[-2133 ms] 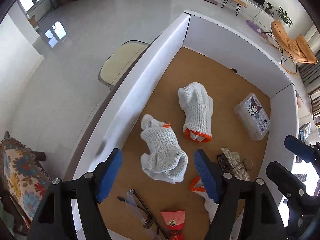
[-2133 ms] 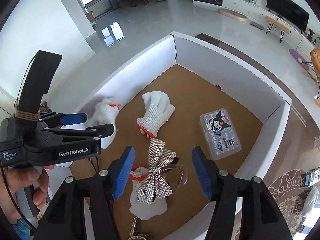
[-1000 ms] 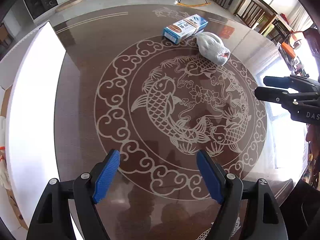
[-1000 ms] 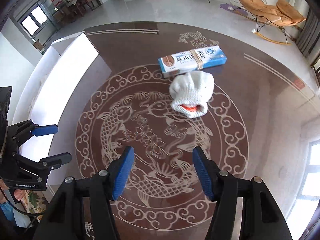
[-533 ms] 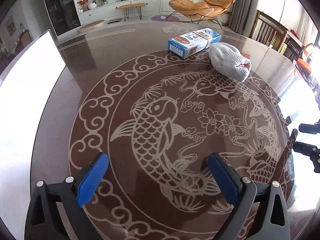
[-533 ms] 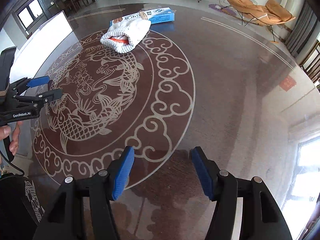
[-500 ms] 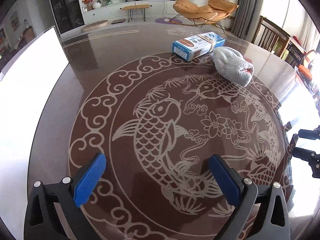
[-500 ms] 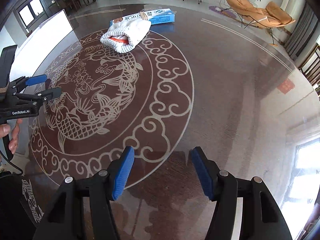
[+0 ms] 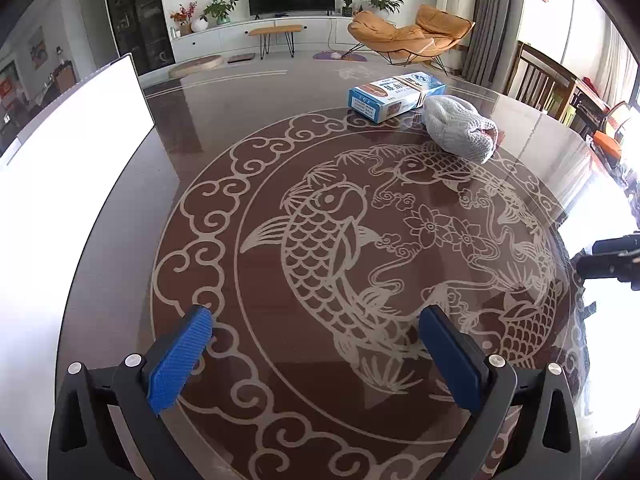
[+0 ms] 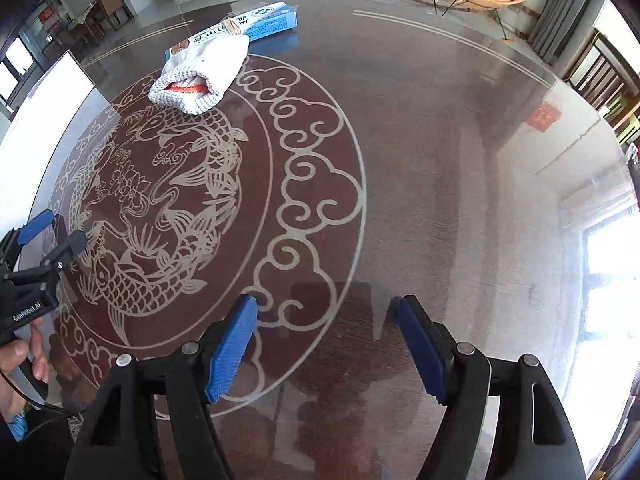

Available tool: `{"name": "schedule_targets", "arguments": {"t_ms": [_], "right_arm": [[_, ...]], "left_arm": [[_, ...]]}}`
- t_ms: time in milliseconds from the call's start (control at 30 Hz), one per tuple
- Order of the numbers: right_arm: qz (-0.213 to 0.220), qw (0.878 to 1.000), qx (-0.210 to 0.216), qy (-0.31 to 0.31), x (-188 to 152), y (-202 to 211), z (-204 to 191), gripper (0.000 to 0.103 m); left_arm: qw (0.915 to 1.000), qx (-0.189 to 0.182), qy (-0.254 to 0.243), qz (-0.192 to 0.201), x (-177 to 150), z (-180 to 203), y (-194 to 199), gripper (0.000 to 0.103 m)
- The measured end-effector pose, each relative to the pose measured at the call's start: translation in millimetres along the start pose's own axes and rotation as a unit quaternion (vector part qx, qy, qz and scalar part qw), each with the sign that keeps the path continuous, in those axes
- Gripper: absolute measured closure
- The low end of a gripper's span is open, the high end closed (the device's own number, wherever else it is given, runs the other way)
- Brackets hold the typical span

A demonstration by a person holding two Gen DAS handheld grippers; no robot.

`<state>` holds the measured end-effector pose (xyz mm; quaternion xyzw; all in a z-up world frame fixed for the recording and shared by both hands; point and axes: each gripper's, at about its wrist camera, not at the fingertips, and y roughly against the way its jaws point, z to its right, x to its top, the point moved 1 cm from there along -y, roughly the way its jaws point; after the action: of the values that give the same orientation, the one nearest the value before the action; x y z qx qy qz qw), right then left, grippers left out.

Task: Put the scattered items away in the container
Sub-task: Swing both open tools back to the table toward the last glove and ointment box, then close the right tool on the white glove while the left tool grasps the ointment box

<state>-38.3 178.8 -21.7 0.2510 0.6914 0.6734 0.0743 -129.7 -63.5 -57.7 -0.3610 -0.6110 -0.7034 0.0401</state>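
— Left wrist view first: what do the left tongs [image 9: 316, 350] have?

— Nothing. Their blue pads stand wide apart over the round dark glass table with the pale carp pattern [image 9: 320, 240]. Far across it lies the white knitted glove with an orange cuff [image 9: 460, 130], touching or just beside the blue and white flat carton bound with a rubber band [image 9: 396, 96]. The tall white-walled cardboard container [image 9: 76, 152] stands at the left edge of the table, well apart from both.

— And the other tool?

— Only a dark tip of the right tongs [image 9: 612, 260] shows at the right edge there.

— Right wrist view, then.

— The right tongs [image 10: 324, 348] are also spread wide and empty, low over the table. The glove [image 10: 200, 76] sits up left with its cuff opening facing this way, the carton [image 10: 248, 24] behind it. The left tongs [image 10: 44, 236] appear at the far left, parted, a hand [image 10: 20, 356] beneath them.

— What might spoil the next pick-up?

— I'd judge the glove soft and loose: a shallow pinch could catch only one layer and let it slip on the carry. Closing too near the carton may drag it along the slick glass. The container's wall is tall, so a low carry could snag.
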Motion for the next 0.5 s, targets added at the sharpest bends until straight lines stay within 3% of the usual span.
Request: {"name": "schedule_targets", "arguments": {"t_ms": [67, 133, 233, 300, 367, 467, 500], "right_arm": [[0.017, 0.997, 0.066, -0.037, 29, 12, -1, 0.029], [0.054, 0.992, 0.086, -0.08, 66, 28, -4, 0.029], [0.065, 0.984, 0.112, -0.126, 120, 30, -18, 0.029], [0.067, 0.985, 0.092, -0.126, 145, 25, -36, 0.029], [0.062, 0.993, 0.044, -0.091, 161, 15, -61, 0.029], [0.045, 0.998, -0.044, -0.021, 168, -8, -92, 0.029], [0.037, 0.998, -0.056, -0.006, 166, -15, -95, 0.029]], "left_arm": [[1.0, 0.002, 0.003, 0.001, -1, -1, -1, 0.0], [1.0, 0.002, 0.002, 0.002, 0, -2, -2, 0.0], [1.0, 0.001, 0.002, 0.003, 0, -3, -2, 0.0], [1.0, 0.001, 0.002, 0.003, 0, -3, -2, 0.0], [1.0, 0.002, 0.002, 0.004, 0, -2, -2, 0.0], [1.0, 0.002, 0.002, 0.006, 0, -2, -1, 0.0], [1.0, 0.001, 0.001, 0.007, 0, -2, 0, 0.0]]}}
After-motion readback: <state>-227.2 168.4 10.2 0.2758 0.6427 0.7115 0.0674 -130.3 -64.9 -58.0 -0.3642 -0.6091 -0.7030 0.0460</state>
